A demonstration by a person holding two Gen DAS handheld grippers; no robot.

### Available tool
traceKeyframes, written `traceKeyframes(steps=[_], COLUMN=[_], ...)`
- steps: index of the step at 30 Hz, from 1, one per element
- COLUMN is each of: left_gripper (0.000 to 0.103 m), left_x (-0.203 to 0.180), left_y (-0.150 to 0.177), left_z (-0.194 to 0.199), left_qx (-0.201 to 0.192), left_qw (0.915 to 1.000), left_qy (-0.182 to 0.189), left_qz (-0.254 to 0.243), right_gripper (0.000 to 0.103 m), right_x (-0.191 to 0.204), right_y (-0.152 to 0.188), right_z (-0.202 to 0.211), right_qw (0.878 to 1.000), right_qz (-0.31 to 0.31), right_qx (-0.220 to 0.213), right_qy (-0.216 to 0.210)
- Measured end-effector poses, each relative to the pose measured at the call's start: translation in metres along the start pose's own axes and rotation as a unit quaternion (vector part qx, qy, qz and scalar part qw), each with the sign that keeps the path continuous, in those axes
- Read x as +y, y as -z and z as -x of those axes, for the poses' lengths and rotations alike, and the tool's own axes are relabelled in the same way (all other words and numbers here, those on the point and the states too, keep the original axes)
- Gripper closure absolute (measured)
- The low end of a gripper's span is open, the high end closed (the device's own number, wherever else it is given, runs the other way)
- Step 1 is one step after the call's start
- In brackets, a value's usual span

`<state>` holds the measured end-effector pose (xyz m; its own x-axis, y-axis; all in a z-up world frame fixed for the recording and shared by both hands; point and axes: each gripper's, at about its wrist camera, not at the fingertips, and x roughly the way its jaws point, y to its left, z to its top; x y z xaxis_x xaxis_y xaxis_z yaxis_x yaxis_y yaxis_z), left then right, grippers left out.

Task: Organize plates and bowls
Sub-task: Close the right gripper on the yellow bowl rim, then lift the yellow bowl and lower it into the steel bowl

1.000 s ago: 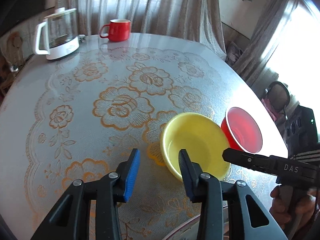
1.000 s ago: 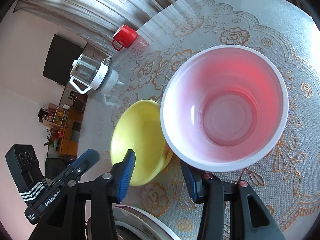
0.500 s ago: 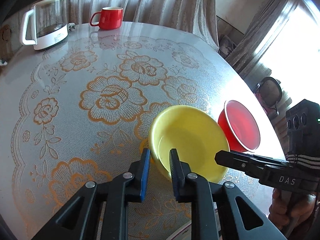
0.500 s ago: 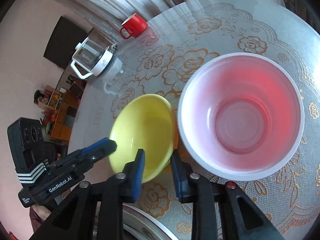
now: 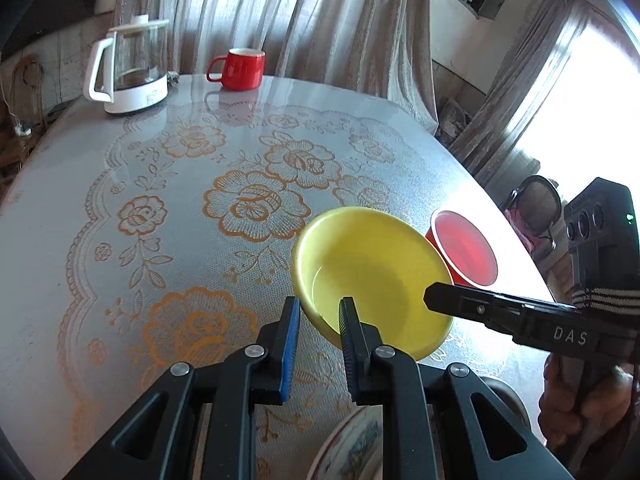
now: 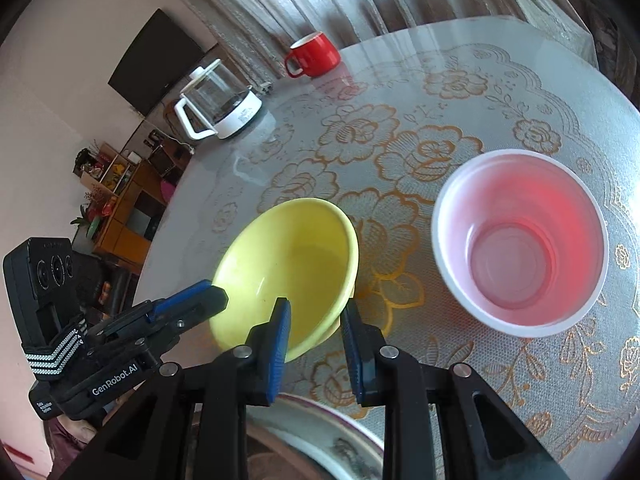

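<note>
The left gripper has its blue-padded jaws pinching the near rim of the shallow yellow plastic bowl, one pad outside the wall and one inside. The right gripper straddles the opposite side of the same rim, pads against the wall; its jaws have just been closing on it. The bowl hangs tilted between the two grippers, just above the round glass-topped surface with its gold floral lace cloth. In the left wrist view, the red plastic bowl with a white rim stands at about 3 o'clock from the yellow one, just beside it. A patterned white plate lies at 6 o'clock, under the grippers. At 11 o'clock, far across the surface, stand a glass kettle with white base and a red ceramic mug.
</note>
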<state>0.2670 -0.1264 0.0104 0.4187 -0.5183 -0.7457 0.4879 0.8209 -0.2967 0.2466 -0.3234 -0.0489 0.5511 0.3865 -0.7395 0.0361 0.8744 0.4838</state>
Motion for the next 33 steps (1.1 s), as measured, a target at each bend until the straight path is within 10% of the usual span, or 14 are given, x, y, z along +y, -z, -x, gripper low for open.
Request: traceKeyframes(steps=[33], left_gripper=[0.076], left_x=[-0.04], left_y=[0.099], left_z=[0.129], left_qx=[-0.096], left_qw=[0.995], left_qy=[0.027], left_qz=[0.011], right_gripper=[0.078], right_x=[0.062], right_y=[0.089], right_z=[0.083], right_qw=[0.996], right_qz=[0.041], right_qx=[-0.072], right_qy=[-0.034])
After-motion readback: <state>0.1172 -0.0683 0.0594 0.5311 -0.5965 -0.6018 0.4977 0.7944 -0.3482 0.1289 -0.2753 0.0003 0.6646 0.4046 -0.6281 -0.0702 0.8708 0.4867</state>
